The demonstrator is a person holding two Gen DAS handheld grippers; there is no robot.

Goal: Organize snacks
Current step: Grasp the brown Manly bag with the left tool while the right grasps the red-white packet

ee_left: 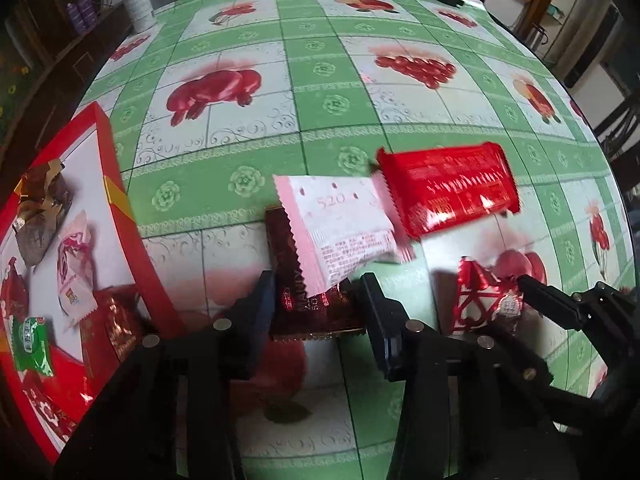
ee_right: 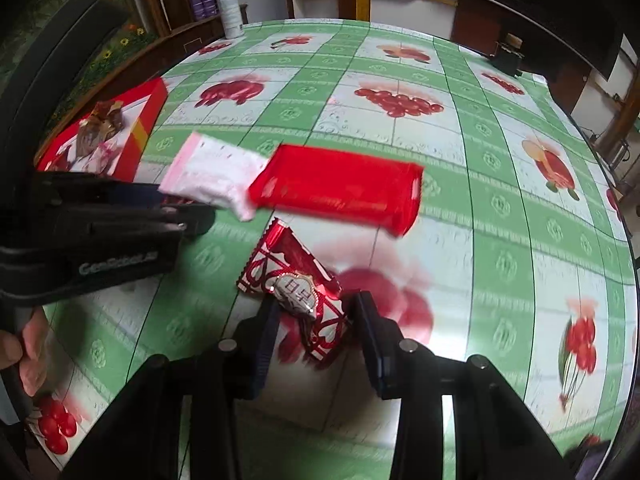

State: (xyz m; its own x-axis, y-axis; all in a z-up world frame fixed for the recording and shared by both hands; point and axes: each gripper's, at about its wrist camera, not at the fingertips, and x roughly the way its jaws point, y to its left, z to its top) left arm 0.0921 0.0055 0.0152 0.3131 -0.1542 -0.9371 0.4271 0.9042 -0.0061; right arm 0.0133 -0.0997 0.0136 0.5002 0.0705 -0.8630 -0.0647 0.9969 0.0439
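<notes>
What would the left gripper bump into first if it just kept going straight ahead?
Probably the dark brown snack packet, lying right between the left gripper's open fingers. The pink-and-white packet lies partly on top of it, just beyond. Depth is hard to judge.

Both wrist views look low across the shared tablecloth [ee_left: 320,152].

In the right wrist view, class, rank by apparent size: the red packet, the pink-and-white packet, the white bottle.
1. red packet
2. pink-and-white packet
3. white bottle, though it stands farthest away, so its true size is unsure.
</notes>
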